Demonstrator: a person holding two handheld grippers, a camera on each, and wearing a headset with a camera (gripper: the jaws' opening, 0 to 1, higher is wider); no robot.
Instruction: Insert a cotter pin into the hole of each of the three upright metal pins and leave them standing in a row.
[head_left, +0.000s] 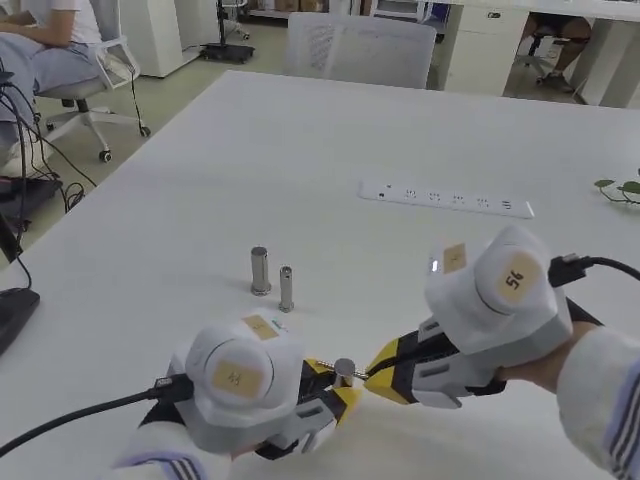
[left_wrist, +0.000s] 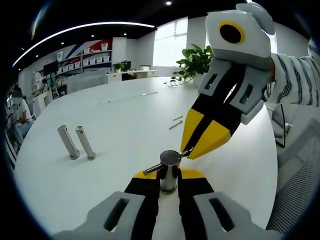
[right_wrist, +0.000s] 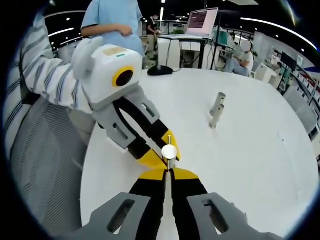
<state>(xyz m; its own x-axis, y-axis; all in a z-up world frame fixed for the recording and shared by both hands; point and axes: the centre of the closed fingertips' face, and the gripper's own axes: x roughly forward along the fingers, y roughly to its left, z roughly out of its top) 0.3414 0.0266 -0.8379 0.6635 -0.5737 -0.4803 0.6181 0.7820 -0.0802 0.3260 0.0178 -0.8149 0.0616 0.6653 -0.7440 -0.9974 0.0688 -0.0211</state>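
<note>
My left gripper (left_wrist: 168, 176) clamps one pin (left_wrist: 170, 159) upright near me, my right gripper (right_wrist: 169, 172) pinches a cotter (left_wrist: 152, 169) into its hole (first of three, I judge), while the tall pin (head_left: 260, 270) and short pin (head_left: 286, 288) beyond look bare.

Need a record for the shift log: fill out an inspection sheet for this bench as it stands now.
Surface: white table, level.
Job's things: rear pin and nearer pin stand upright side by side; third pin upright, with a cotter pin apparently through its hole.
Clutter: power strip; two thin metal pieces lying loose, probably spare cotter pins.
Grippers: left gripper fingers shut on the third pin; right gripper fingers shut on the cotter pin.
Cables: black cable from the left gripper, another from the right.
Surroundings: office chair, plant, seated person.
</note>
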